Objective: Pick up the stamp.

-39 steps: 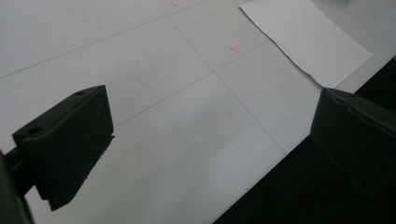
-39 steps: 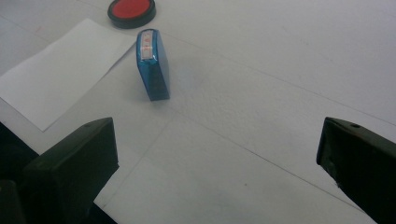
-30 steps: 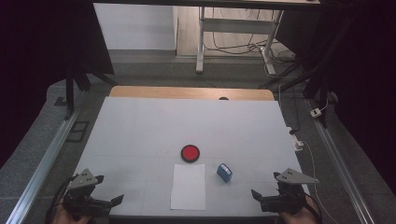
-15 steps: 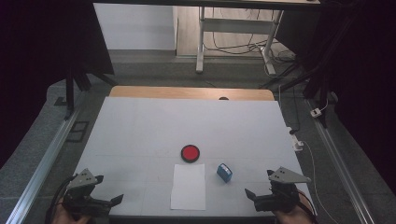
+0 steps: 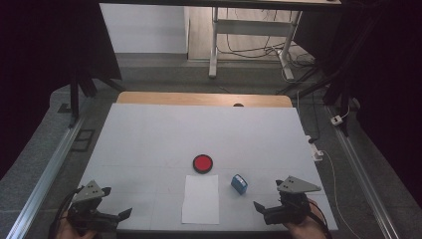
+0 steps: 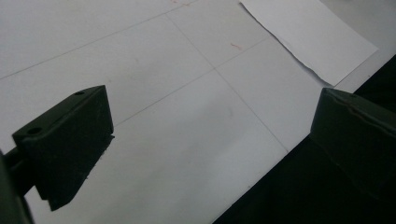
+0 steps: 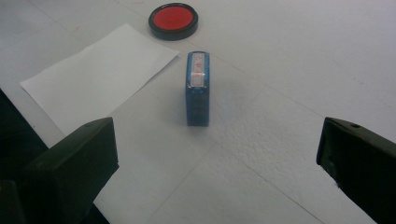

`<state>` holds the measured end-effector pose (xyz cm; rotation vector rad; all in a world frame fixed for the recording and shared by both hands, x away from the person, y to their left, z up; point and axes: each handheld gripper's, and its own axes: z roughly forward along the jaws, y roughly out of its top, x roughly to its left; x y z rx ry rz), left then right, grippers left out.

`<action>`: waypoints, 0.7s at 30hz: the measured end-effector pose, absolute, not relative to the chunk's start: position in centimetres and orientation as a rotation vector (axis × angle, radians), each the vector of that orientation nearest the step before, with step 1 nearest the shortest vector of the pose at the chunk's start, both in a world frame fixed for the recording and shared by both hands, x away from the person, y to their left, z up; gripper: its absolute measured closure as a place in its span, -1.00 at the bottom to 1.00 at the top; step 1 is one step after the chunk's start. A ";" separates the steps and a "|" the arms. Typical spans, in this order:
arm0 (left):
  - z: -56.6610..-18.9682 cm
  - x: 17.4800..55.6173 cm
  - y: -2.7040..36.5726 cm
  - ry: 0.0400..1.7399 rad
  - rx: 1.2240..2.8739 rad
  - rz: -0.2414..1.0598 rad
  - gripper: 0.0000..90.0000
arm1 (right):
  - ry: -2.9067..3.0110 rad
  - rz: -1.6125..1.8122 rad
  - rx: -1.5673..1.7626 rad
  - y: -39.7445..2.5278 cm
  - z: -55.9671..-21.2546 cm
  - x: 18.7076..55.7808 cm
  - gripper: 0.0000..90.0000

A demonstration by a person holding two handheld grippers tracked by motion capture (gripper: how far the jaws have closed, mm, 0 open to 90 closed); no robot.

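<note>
while both grippers sit spread and empty at the table's near edge, the right gripper (image 5: 268, 213) faces the blue stamp (image 7: 198, 87), the left gripper (image 5: 117, 217) near the paper sheet (image 5: 201, 198)

- Left tool (image 5: 112, 215): black body, two blocky matt-black jaws with small screw holes seen in the left gripper view; grey three-cornered plate mounted on top.
- Right tool (image 5: 266, 211): black, same build; grey three-cornered plate on top; dark cable looped behind.

right gripper (image 5: 260, 208) shifted left toward the blue stamp (image 5: 239, 183), jaws wide apart
</note>
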<state>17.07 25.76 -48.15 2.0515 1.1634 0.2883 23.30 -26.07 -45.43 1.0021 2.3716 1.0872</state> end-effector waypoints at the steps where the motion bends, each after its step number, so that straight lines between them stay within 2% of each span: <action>1: -48.1 17.1 25.8 1.163 2.055 0.288 -1.00 | 2.376 1.091 1.003 -26.0 -45.5 23.4 -1.00; 21: -48.2 17.1 25.7 1.168 2.055 0.283 -1.00 | 2.459 0.986 0.945 -23.3 -46.5 25.3 -1.00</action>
